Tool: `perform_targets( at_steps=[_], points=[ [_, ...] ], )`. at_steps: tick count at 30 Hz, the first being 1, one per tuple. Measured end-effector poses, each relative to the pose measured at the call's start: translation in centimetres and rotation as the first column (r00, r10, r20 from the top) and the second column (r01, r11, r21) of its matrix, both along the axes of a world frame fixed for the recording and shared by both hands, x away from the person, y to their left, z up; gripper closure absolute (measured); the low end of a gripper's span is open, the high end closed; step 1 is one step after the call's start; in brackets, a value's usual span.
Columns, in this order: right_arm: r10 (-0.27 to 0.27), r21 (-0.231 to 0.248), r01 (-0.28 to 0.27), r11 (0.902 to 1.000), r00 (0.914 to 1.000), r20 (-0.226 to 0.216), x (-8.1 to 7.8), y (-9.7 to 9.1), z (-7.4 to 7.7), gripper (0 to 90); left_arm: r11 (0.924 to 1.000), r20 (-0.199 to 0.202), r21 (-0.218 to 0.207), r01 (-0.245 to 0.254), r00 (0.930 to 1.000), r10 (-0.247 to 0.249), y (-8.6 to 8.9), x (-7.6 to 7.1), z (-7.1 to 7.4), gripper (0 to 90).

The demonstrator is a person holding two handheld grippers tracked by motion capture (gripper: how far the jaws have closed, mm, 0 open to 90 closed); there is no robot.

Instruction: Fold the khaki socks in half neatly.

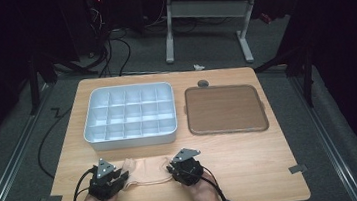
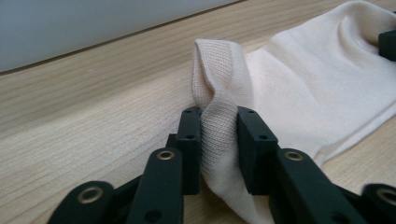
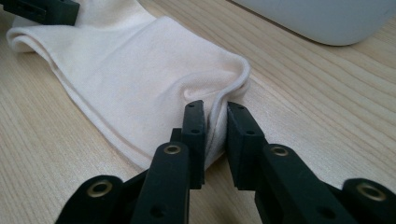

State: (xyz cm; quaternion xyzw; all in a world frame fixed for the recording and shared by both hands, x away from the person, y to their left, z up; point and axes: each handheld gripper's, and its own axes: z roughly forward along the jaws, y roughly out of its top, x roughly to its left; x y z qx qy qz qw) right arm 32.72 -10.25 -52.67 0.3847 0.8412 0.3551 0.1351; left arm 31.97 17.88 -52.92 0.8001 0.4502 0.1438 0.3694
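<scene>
The cream sock [image 1: 146, 171] is lying flat on the worktop [image 1: 253, 163], low and left of centre in the high view; the left tool [image 2: 218, 140] is pinching its one end, the right tool [image 3: 215, 135] its other; a white divided tray [image 1: 130, 116] is sitting above.

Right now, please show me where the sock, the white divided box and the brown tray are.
sock [image 1: 146, 170], high view, middle of the fabric.
white divided box [image 1: 133, 140], high view, front wall.
brown tray [image 1: 228, 128], high view, front rim.
</scene>
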Motion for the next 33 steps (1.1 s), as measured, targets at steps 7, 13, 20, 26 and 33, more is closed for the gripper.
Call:
perform_targets(
  at_steps=[7, 13, 20, 26, 33],
  points=[
    [0.0, 0.006, 0.0, 1.0, 1.0, 0.004, 0.0, -0.1, 0.1, 86.4, 0.9984, -0.026, -0.055, 0.014, 0.9995, -0.015, 0.4, 0.3, -0.1, 79.1],
    [-0.002, 0.031, 0.001, 0.9995, 0.9997, 0.025, -0.2, -0.4, 0.5, 86.9, 0.9959, -0.036, -0.086, 0.027, 0.9989, -0.03, 0.3, 0.4, 0.1, 79.7],
    [-0.013, 0.044, 0.011, 0.999, 0.9993, 0.036, -0.3, -1.4, 0.8, 86.9, 0.9926, -0.023, -0.11, 0.051, 0.9983, -0.054, -0.3, 0.5, 0.7, 79.8],
    [-0.039, 0.057, 0.037, 0.9977, 0.9985, 0.039, -0.5, -3.0, 1.2, 86.9, 0.9886, -0.02, -0.128, 0.08, 0.9963, -0.083, -1.5, 0.7, 0.9, 79.8],
    [-0.07, 0.048, 0.068, 0.9965, 0.9966, 0.044, -1.3, -5.5, 1.5, 86.9, 0.9795, -0.021, -0.153, 0.13, 0.9906, -0.135, -3.9, 1.1, 1.0, 79.8]
  ],
)
